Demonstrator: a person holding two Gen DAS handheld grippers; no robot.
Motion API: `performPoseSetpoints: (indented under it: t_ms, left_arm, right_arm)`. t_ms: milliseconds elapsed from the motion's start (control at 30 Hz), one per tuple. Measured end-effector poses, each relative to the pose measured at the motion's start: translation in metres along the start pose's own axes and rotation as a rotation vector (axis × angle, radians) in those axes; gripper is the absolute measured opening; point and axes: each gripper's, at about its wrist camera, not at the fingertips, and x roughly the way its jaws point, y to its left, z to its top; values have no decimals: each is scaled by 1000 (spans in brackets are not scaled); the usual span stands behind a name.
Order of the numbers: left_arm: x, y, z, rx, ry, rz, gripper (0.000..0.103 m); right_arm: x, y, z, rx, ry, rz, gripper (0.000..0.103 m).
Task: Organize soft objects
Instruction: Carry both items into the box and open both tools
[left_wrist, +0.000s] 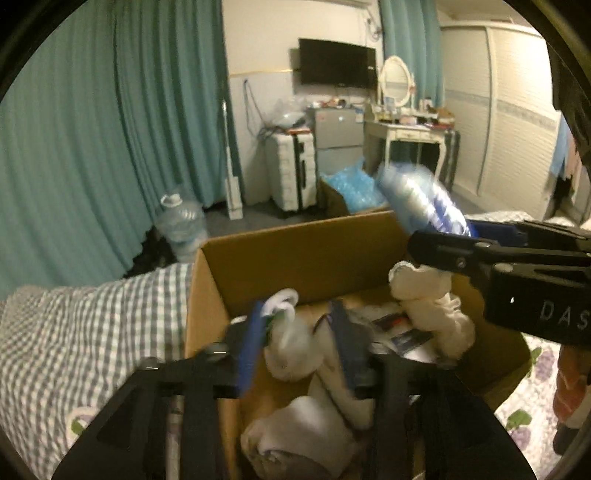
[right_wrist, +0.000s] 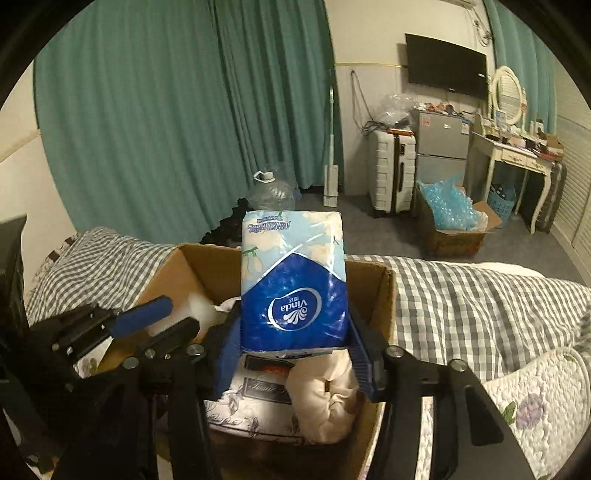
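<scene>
Right gripper (right_wrist: 295, 354) has its jaws clamped on the blue Vinda tissue pack (right_wrist: 293, 284), held upright right above the cardboard box (right_wrist: 373, 291) on the bed (right_wrist: 480, 302). Left gripper (left_wrist: 299, 343) hovers over the box, jaws wide around nothing, white soft items (left_wrist: 432, 306) inside.

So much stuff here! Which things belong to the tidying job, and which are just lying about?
Job:
Vinda tissue pack in right gripper
cardboard box
cream plush toy
left gripper

Lying about:
white suitcase
water jug
television
</scene>
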Motion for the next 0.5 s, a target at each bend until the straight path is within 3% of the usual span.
performPoseSetpoints:
  t_ms: [33,67,100,233,300,367,500]
  left_arm:
    - [-3,-1,-1,-15,-6,-3,74]
    - [-8,0,-1,-23,-17,0,78]
    - [-14,0,-2,-26,-33,-2,78]
    - [-49,-3,9,-24,-84,10,79]
    - [-69,-5,14,-19,-105,18,79]
    - [-97,-5,21,-6,-134,5,87]
    - [-156,1,31,-29,-200,8,91]
  right_arm:
    - [-2,-1,0,8,-1,-19,55]
    - [-3,-4,1,14,-5,-27,63]
    - [-8,-5,1,21,-10,-22,69]
    - [-42,-3,1,15,-44,-35,73]
    - [-67,-1,2,5,-71,-51,81]
    - [-97,4,7,-8,-92,-63,87]
    - [-160,21,17,-50,-134,-110,92]
